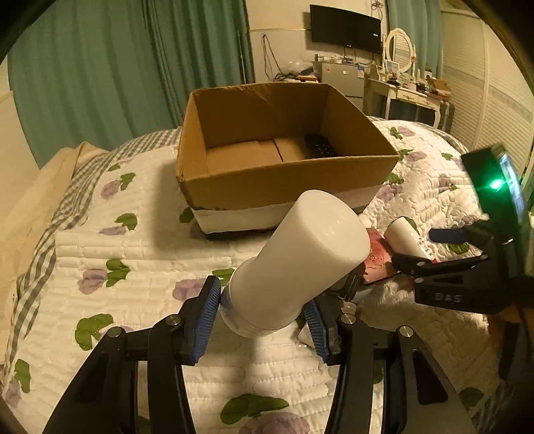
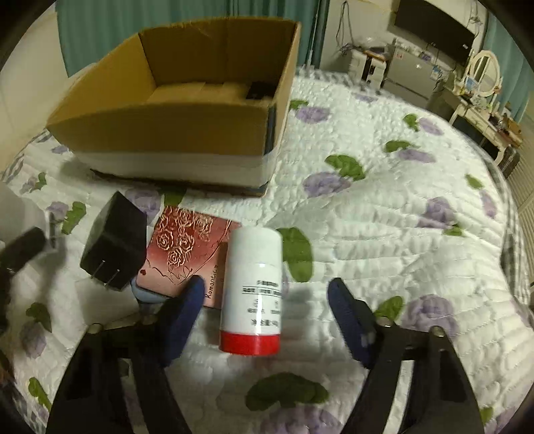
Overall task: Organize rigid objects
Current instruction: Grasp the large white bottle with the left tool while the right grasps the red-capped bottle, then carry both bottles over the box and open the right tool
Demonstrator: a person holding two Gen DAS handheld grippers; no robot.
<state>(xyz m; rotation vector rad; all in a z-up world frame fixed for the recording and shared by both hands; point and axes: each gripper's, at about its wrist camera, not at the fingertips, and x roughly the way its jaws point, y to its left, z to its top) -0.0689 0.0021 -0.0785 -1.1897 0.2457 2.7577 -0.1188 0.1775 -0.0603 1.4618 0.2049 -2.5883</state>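
A white quilt (image 2: 383, 227) printed with purple roses and green leaves covers the bed, edged by a grey checked border (image 1: 46, 240) at 9 o'clock in the left wrist view. Teal curtains (image 1: 100, 73) hang behind it from 10 to 12 o'clock. A dark flat television (image 1: 345, 28) is mounted on the wall at 1 o'clock, above a cluttered white dressing table (image 1: 400, 90) carrying an oval mirror (image 1: 398, 50). A louvred white wardrobe door (image 1: 484, 110) stands at 2 o'clock.
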